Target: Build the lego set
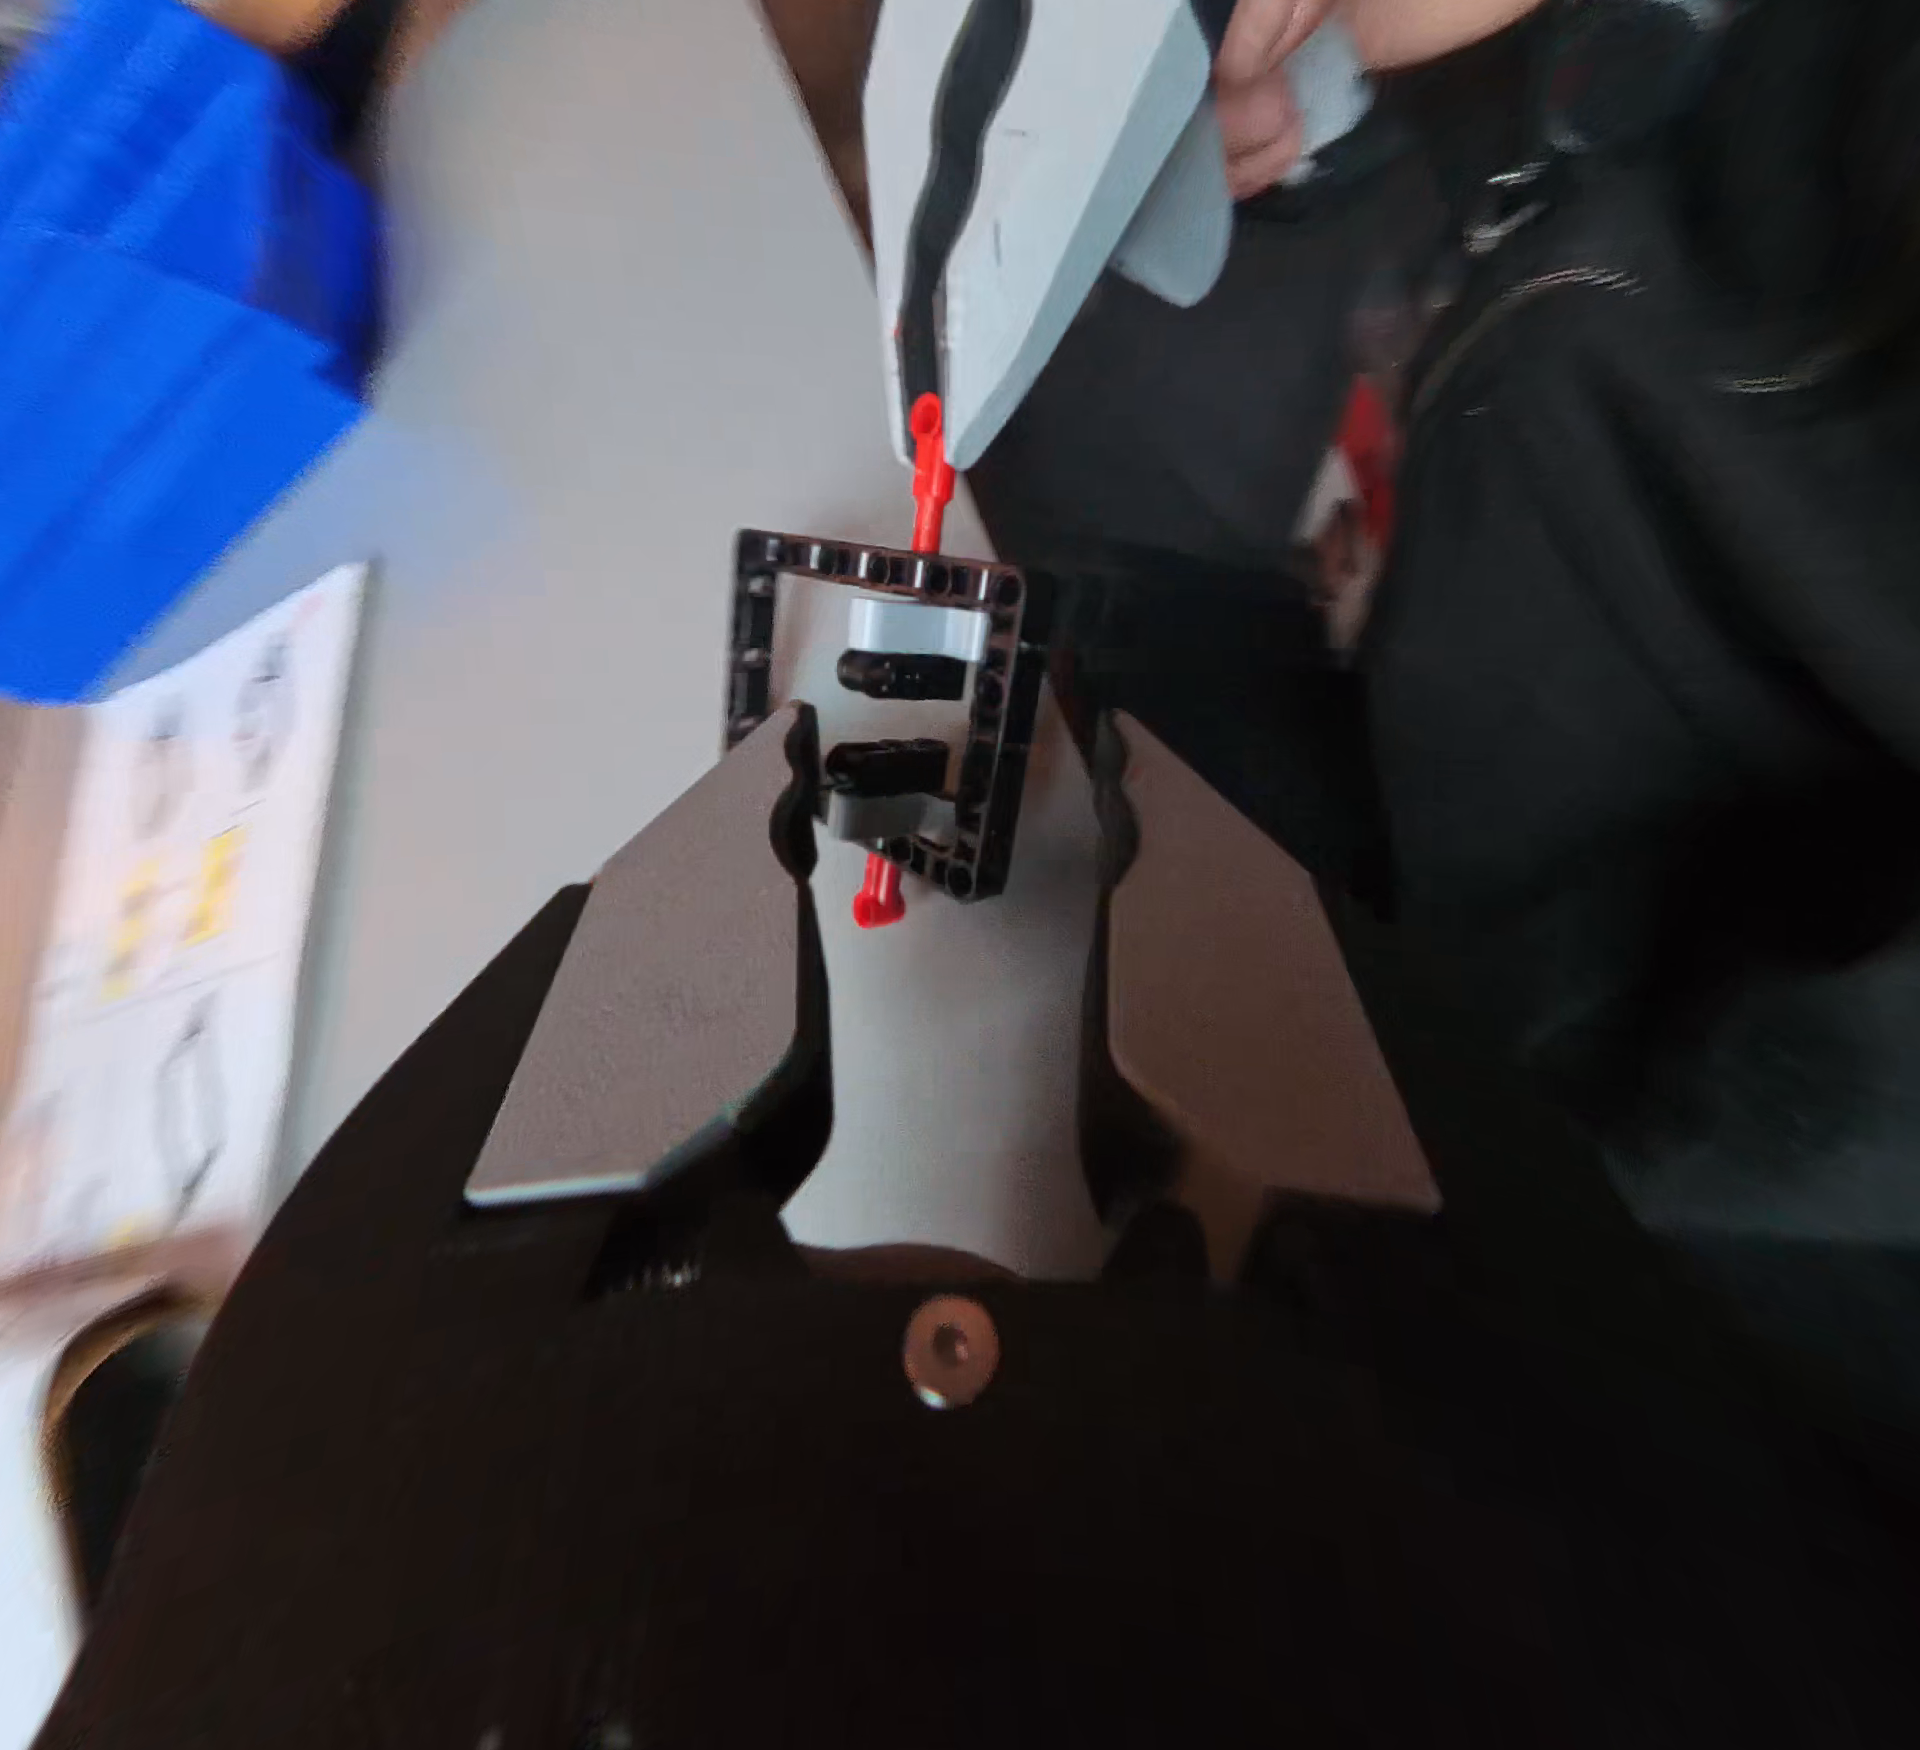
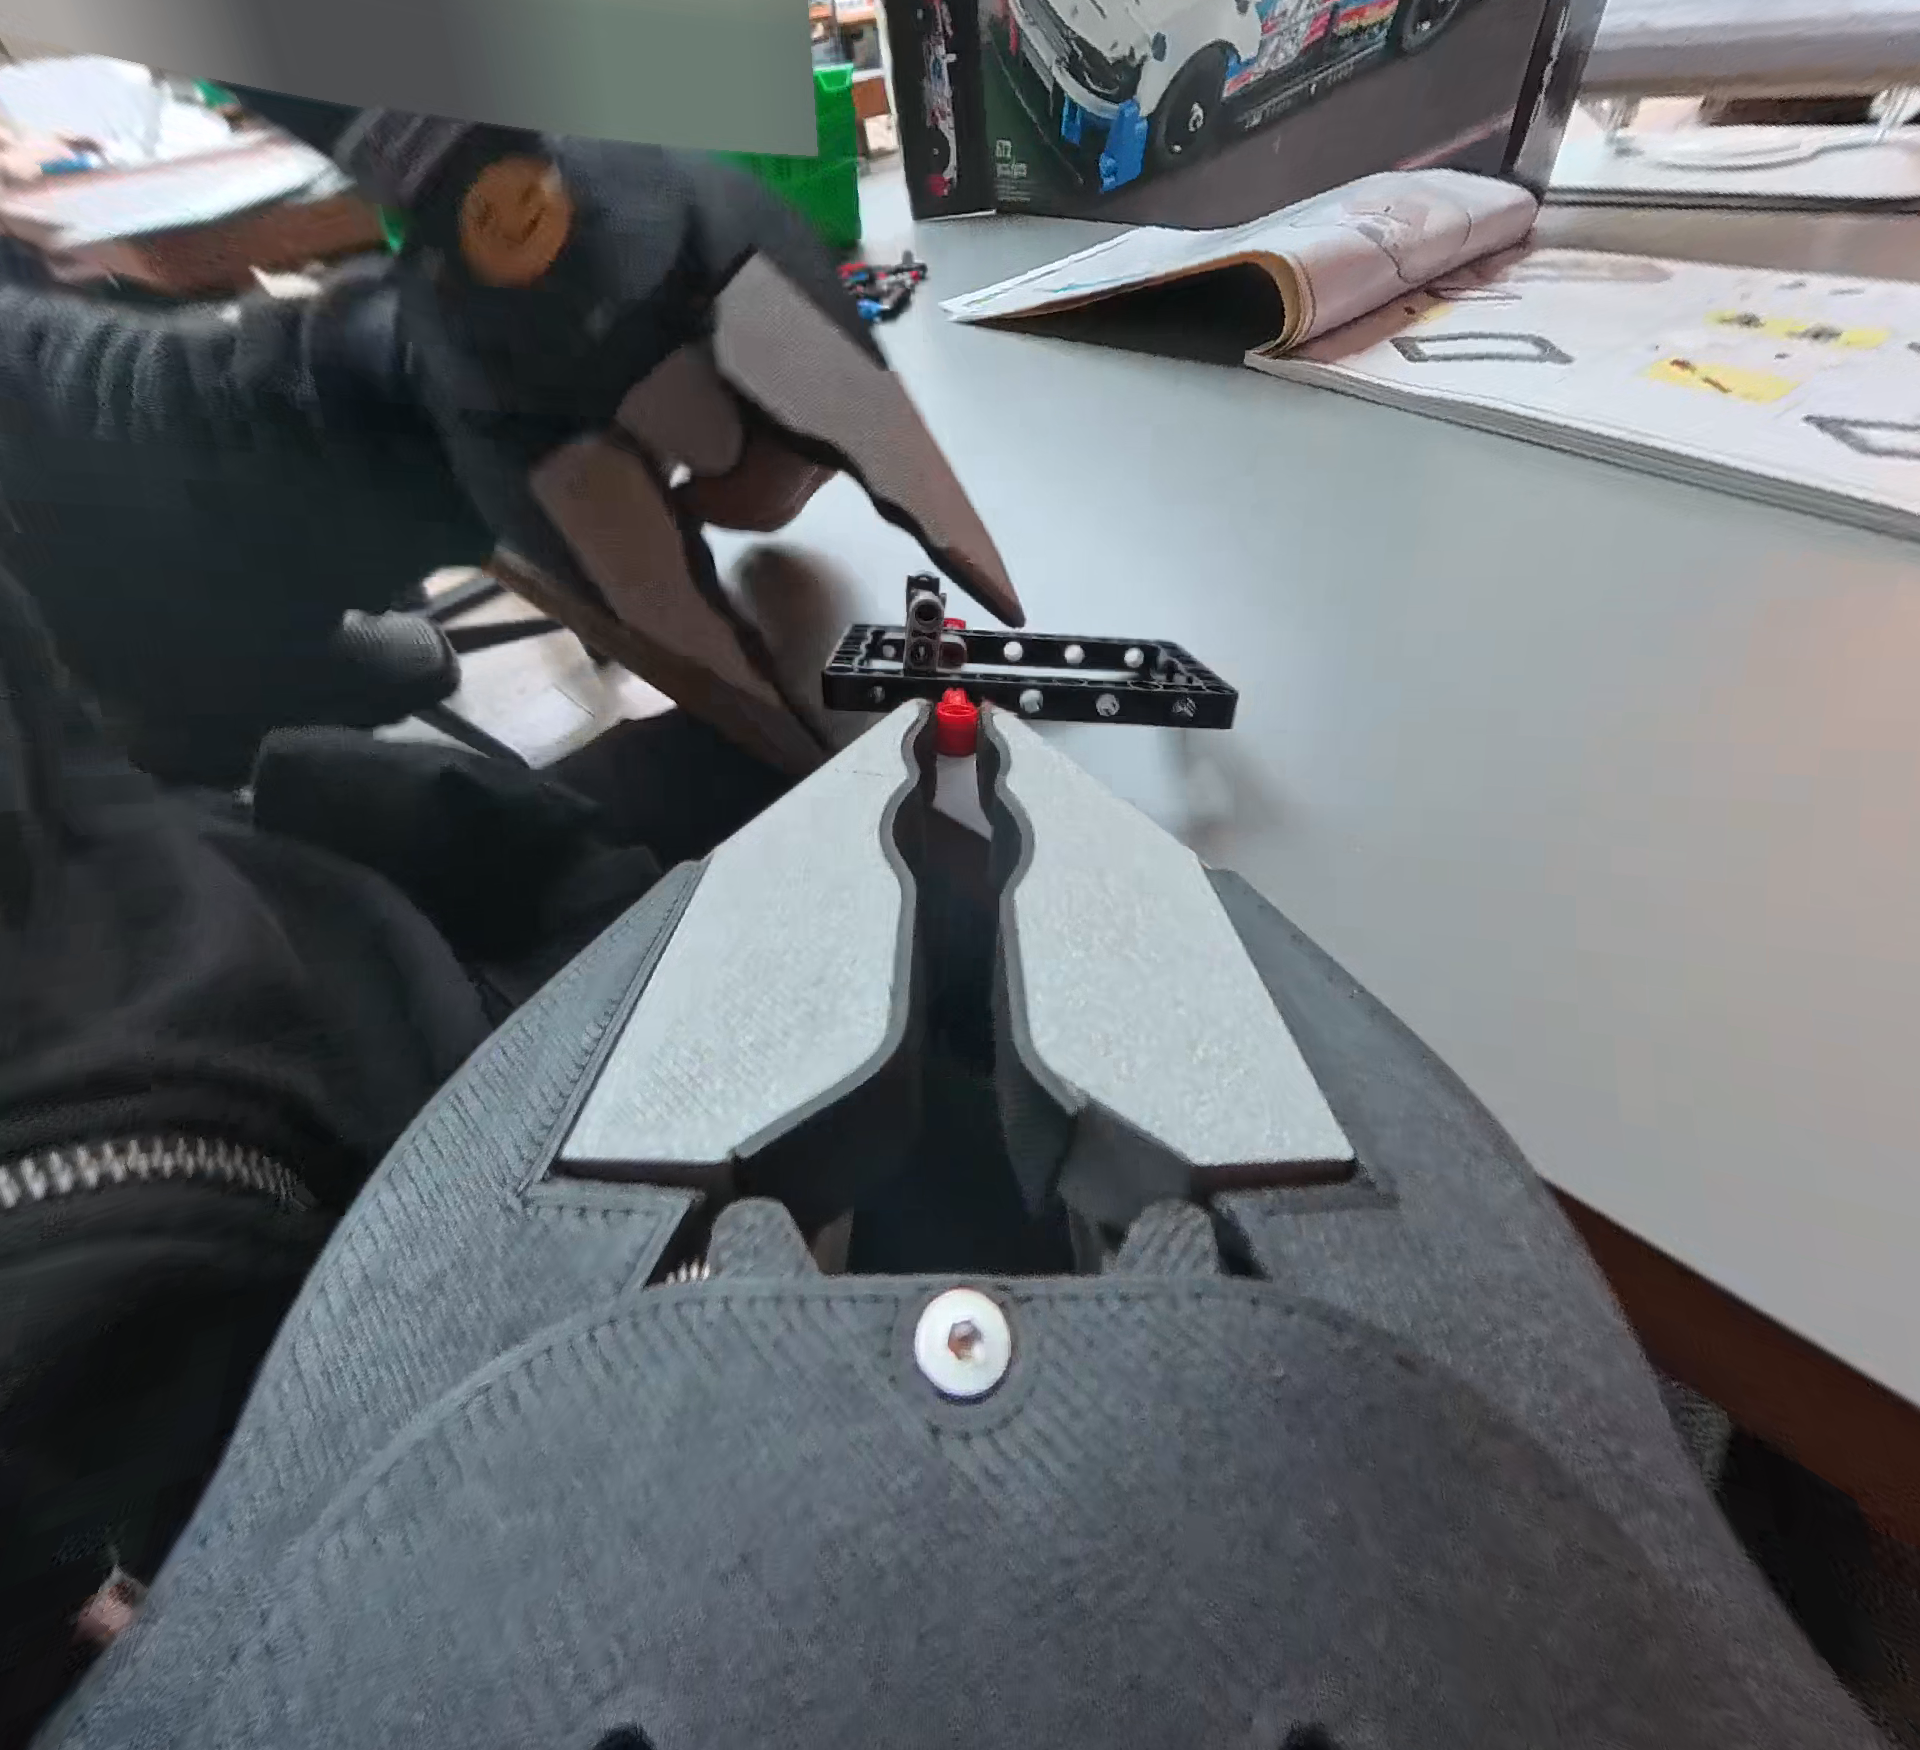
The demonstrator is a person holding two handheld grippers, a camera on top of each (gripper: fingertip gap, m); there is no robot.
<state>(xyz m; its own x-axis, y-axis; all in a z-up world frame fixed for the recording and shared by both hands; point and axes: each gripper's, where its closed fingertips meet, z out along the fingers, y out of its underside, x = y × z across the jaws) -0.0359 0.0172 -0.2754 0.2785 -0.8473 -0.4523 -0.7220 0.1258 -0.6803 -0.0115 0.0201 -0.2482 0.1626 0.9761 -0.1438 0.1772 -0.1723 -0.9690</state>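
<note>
A black rectangular Lego frame point(image 1: 997, 724) carries grey connectors point(image 1: 914, 628), black pins and a red axle point(image 1: 932, 479) that runs through it. My right gripper point(image 2: 954, 721), with grey fingers, is shut on the end of the red axle point(image 2: 954, 726) and holds the frame point(image 2: 1091, 705) a little above the grey table point(image 2: 1455, 713). It enters the left wrist view from the top point(image 1: 928, 438). My left gripper point(image 1: 956, 739), with dark fingers, is open around the frame; its left fingertip overlaps the frame's corner. It also shows in the right wrist view point(image 2: 914, 677).
A Lego set box point(image 2: 1195, 17) stands at the back with an open instruction booklet point(image 2: 1558, 370) in front of it. Small loose parts point(image 2: 883, 282) lie far off. A blue bin point(image 1: 156, 329) is at the left. A person in dark clothing sits at the table's edge. The gap from one gripper's tips to the other's is roughly 4 cm.
</note>
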